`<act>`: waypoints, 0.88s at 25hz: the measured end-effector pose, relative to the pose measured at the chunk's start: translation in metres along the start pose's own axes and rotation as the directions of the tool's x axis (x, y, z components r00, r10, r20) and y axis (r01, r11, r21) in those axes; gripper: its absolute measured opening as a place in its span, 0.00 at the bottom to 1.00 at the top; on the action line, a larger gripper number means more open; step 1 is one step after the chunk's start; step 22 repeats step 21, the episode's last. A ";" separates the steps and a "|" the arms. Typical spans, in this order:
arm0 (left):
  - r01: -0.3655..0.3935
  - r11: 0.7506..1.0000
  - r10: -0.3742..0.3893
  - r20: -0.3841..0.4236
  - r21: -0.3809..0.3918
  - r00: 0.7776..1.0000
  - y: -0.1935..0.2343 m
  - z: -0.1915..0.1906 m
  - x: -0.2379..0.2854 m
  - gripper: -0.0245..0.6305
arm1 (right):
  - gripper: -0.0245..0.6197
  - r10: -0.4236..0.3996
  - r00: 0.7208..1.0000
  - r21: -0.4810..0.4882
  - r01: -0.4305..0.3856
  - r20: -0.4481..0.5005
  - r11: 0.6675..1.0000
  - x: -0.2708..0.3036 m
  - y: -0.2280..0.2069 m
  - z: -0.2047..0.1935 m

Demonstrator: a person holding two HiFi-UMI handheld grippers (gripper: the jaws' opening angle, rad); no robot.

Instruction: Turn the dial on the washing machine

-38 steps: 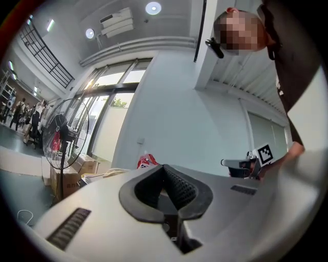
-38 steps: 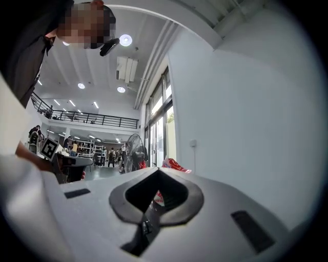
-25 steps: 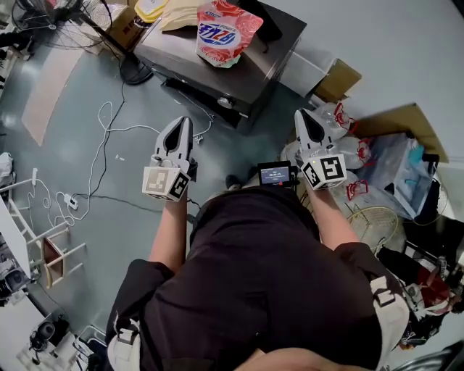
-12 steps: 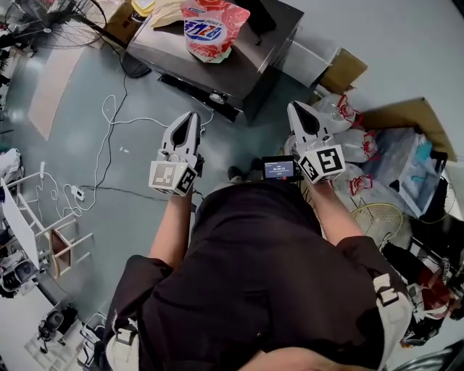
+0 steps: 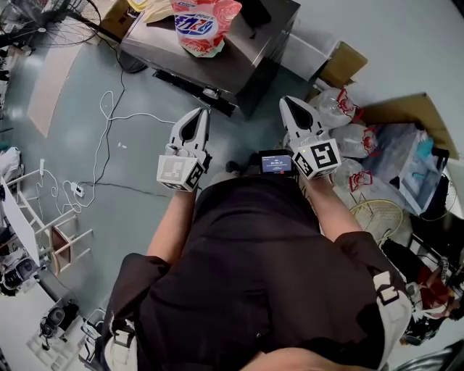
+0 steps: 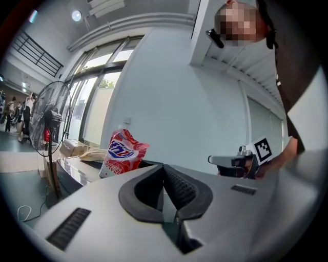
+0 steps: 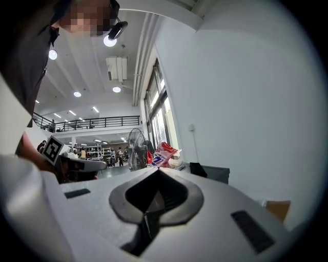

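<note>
The grey top-loading washing machine (image 5: 243, 47) stands at the top of the head view, with a red detergent bag (image 5: 199, 22) lying on its lid. A small round knob (image 5: 210, 93) shows on its dark front panel. My left gripper (image 5: 200, 116) points at the machine's front from a short way off, shut and empty. My right gripper (image 5: 287, 103) hovers off the machine's right corner, also shut with nothing in it. In the left gripper view the closed jaws (image 6: 164, 168) aim past the bag (image 6: 122, 153). The right gripper view shows closed jaws (image 7: 156, 172) and the bag (image 7: 163, 152) far off.
A standing fan (image 5: 43, 18) and loose white cables (image 5: 101, 138) lie left of the machine. A cardboard box (image 5: 341, 65) and plastic bags (image 5: 351, 141) crowd the floor at right. A small screen (image 5: 275, 162) sits at the person's chest. A white rack (image 5: 29, 217) stands at the left edge.
Both grippers have drawn nearer to the machine's front, the left one shifting right. The machine has slid up and left in the head view. Both jaws stay shut.
</note>
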State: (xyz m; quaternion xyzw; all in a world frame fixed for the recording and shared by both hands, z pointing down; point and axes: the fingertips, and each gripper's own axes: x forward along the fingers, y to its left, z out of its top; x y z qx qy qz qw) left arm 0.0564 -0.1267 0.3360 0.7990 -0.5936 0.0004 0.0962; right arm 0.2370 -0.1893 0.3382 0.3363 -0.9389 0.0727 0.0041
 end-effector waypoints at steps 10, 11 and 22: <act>-0.074 0.997 0.074 0.029 0.003 0.997 0.019 0.007 -0.001 0.03 | 0.04 -0.011 1.000 -0.002 0.011 -0.011 1.000 0.009 -0.005 -0.001; -0.075 0.997 0.075 0.029 -0.006 0.997 0.020 0.007 -0.001 0.03 | 0.04 -0.009 1.000 -0.003 0.009 -0.011 1.000 0.010 -0.005 -0.001; -0.076 0.995 0.077 0.023 -0.057 0.997 0.019 0.001 -0.004 0.03 | 0.04 -0.009 1.000 0.022 0.009 -0.007 1.000 0.004 -0.007 -0.008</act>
